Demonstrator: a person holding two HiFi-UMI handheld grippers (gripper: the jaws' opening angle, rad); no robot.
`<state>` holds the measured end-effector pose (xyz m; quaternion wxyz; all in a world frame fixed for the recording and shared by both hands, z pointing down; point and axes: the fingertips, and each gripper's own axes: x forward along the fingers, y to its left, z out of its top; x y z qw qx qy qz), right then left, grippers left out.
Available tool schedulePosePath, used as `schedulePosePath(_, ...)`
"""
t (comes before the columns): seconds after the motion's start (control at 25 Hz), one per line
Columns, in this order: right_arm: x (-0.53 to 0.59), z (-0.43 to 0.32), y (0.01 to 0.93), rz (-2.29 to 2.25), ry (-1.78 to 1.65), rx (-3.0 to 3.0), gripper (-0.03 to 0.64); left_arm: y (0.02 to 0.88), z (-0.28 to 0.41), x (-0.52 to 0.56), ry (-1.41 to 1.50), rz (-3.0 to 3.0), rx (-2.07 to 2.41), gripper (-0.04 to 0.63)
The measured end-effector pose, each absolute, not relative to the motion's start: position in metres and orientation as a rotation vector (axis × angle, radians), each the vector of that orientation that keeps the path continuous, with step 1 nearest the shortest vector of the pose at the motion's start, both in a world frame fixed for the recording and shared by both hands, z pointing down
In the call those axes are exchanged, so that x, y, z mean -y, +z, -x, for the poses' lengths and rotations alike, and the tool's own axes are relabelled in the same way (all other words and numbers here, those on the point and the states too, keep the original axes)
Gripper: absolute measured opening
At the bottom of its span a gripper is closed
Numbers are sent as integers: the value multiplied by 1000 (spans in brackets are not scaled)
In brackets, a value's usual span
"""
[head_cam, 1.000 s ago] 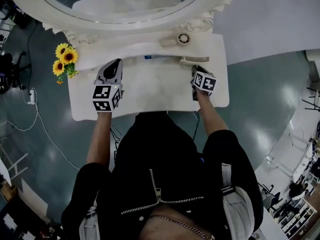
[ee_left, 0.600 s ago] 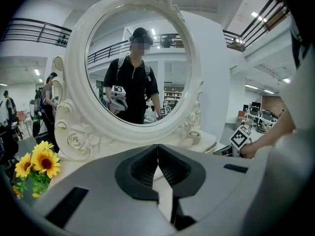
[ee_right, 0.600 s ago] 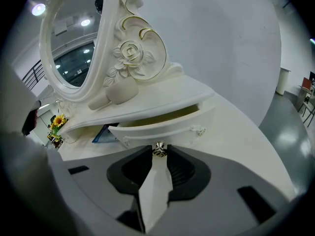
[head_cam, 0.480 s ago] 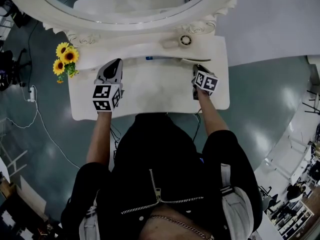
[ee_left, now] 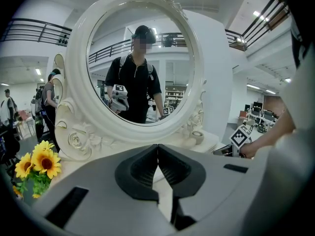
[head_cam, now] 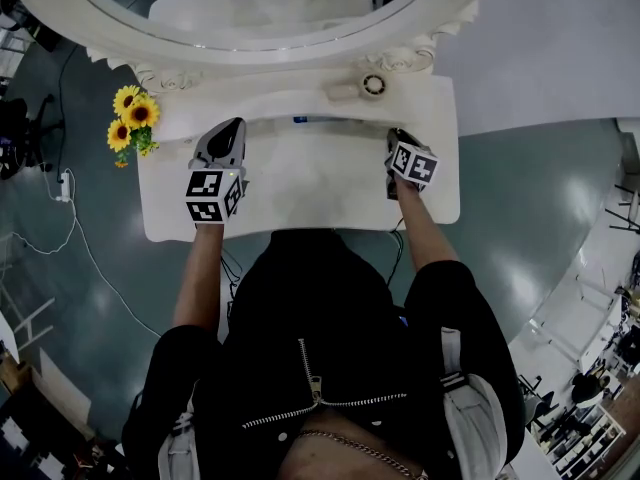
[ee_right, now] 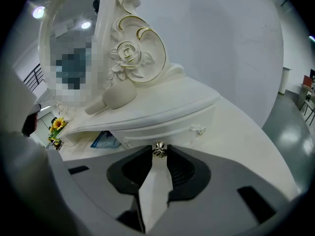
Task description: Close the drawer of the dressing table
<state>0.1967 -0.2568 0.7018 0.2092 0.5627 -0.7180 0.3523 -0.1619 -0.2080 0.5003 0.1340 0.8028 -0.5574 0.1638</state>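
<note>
The white dressing table (head_cam: 300, 183) has a raised shelf under its oval mirror (head_cam: 250, 28). The drawer (ee_right: 162, 128) under that shelf stands slightly out, with something blue (ee_right: 104, 140) showing in the gap. My right gripper (ee_right: 158, 154) has its fingertips on either side of the drawer's small metal knob (ee_right: 158, 149) and is shut on it. In the head view the right gripper (head_cam: 394, 136) is at the shelf's right end. Over the tabletop's left side, my left gripper (head_cam: 231, 126) hovers with its jaws shut and empty (ee_left: 157, 147).
Sunflowers (head_cam: 131, 118) stand at the table's left corner. A round jar (head_cam: 373, 85) and a cream bottle-like object (head_cam: 340, 91) lie on the shelf. A cable and plug (head_cam: 62, 190) lie on the floor at left. The person's body is close to the table's front edge.
The strip of drawer showing under the shelf looks slightly narrower. Both grippers stay about where they were.
</note>
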Motion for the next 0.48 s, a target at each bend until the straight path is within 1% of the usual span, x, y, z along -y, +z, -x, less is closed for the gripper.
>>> schedulePosePath(0.48,277,-195,702,-1568,974,2005,98,500,170,209,482,-2307,1644,21)
